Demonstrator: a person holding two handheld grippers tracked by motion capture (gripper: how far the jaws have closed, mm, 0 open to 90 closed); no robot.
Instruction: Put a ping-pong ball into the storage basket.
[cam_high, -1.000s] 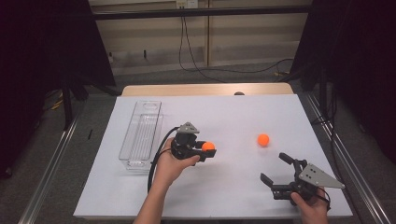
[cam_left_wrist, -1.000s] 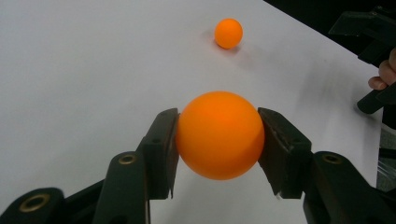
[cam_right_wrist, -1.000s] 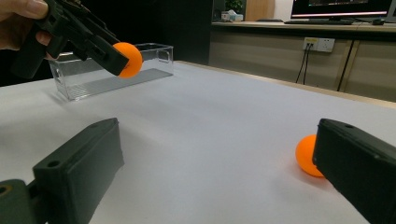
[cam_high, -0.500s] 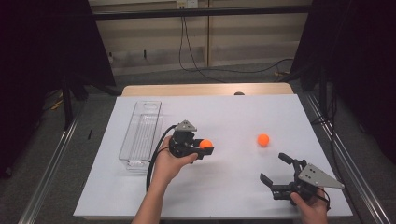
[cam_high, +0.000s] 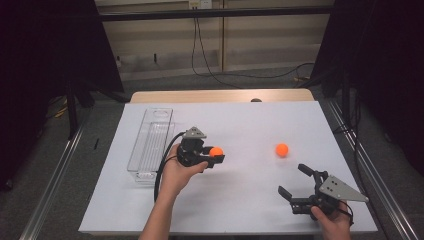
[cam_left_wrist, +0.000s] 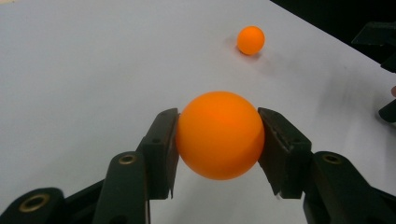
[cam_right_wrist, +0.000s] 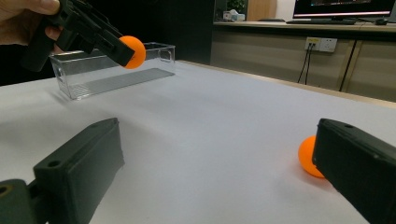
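Ball carried toward the bin.
The left gripper (cam_high: 214, 156) pinched a ball (cam_high: 216, 151) just right of the bin (cam_high: 150, 142); next it needed release over it. The right gripper (cam_high: 296, 187) stood spread, second ball (cam_high: 282, 149) farther right.

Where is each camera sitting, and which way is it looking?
High view: sits above the table, looking forward and down; both forearms, the left gripper and right gripper show.
Left gripper view: rides the left gripper, looking along its jaws clamped on an orange ball.
Right gripper view: rides the right gripper, looking low across the table between its open jaws toward the clear box.
Shared: both gripper views show the second ball lying loose on the table.
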